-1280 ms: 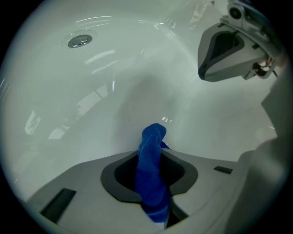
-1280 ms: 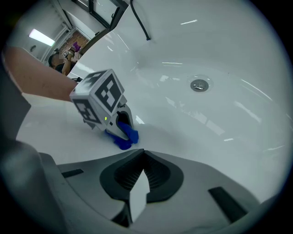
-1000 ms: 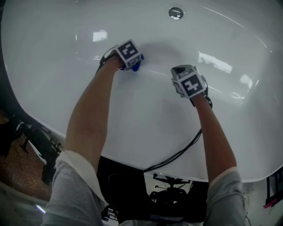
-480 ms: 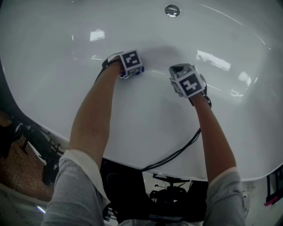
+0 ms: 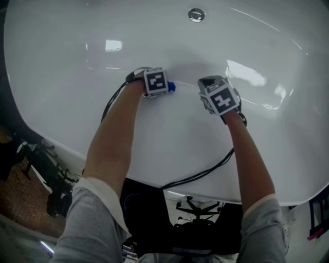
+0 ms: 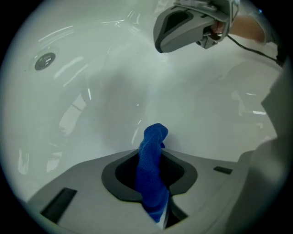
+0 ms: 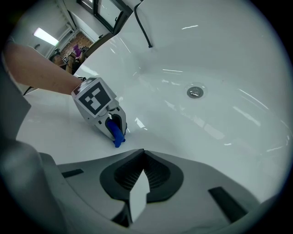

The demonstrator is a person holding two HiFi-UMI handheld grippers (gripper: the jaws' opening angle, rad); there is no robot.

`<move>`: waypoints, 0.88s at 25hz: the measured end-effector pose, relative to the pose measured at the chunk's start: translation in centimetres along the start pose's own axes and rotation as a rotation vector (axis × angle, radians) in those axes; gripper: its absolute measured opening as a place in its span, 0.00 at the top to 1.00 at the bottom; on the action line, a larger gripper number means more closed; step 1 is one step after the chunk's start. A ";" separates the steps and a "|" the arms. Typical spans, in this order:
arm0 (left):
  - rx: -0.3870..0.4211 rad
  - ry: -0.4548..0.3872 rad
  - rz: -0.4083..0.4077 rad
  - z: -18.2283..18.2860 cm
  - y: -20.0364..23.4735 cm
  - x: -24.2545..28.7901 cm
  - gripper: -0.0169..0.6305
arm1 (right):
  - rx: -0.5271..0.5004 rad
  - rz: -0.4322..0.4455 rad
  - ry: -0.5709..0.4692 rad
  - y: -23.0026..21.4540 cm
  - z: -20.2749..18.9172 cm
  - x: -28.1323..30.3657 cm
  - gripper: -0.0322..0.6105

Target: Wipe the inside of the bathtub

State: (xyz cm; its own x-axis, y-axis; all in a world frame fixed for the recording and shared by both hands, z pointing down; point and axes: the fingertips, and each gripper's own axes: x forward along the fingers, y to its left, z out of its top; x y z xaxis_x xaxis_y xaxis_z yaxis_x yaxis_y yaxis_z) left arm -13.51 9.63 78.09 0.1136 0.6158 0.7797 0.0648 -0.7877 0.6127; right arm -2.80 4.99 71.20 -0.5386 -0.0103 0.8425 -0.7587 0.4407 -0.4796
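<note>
Jaws of my left gripper (image 6: 153,170) are pinched tight on a strip of blue cloth (image 6: 154,139). The cloth stands up between them and pokes out a little past their tips. In the right gripper view its free end looks to be touching the white bathtub (image 5: 169,138), low on the near slope of the basin. My right gripper (image 7: 143,160) has its jaws brought together with nothing between them, and it hovers just beside the left one over the same slope. The drain (image 5: 196,15) sits well apart, at the far side of the basin.

I judge the cloth to be light, soft and limp, a woven mesh that folds under any push, so only the short bit beyond the jaws does the wiping. A hold close to its end makes it stiff enough to press, whereas a longer tail would flop. The enamel looks glossy and slick, so the cloth should slide easily. The hard jaw tips could scrape if I lean in too far.
</note>
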 end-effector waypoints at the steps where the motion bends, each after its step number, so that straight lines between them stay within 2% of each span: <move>1: 0.029 0.005 -0.005 0.1 -0.7 -0.2 0.82 | -0.011 0.005 -0.008 0.5 0.4 -0.4 0.94; 3: 0.094 0.060 -0.022 -0.1 -2.1 -0.6 0.83 | -0.025 -0.004 -0.014 0.9 0.6 -1.2 0.94; 5: 0.141 0.176 -0.035 -1.5 -3.1 -1.6 0.83 | -0.039 -0.023 -0.011 1.1 0.5 -2.1 0.94; 7: 0.176 0.241 -0.036 -2.1 -3.9 -2.5 0.83 | -0.052 -0.020 -0.009 1.8 0.6 -3.2 0.94; 11: 0.194 0.227 -0.018 -1.5 -6.1 -4.0 0.83 | -0.077 -0.019 -0.037 3.3 1.2 -5.6 0.94; 15: 0.207 0.226 0.069 -1.0 -7.1 -6.4 0.83 | -0.108 -0.013 -0.042 5.2 1.6 -7.6 0.94; 22: 0.171 0.190 0.099 -0.5 -11.2 -9.7 0.83 | -0.161 -0.019 -0.063 8.5 3.2 -11.5 0.94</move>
State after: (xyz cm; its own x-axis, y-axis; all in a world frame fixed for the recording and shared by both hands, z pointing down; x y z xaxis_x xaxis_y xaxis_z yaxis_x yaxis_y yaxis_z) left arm -15.81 12.51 63.71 -0.0598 0.5158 0.8546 0.2307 -0.8258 0.5146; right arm -4.23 5.93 56.63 -0.5505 -0.0735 0.8316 -0.7029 0.5783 -0.4142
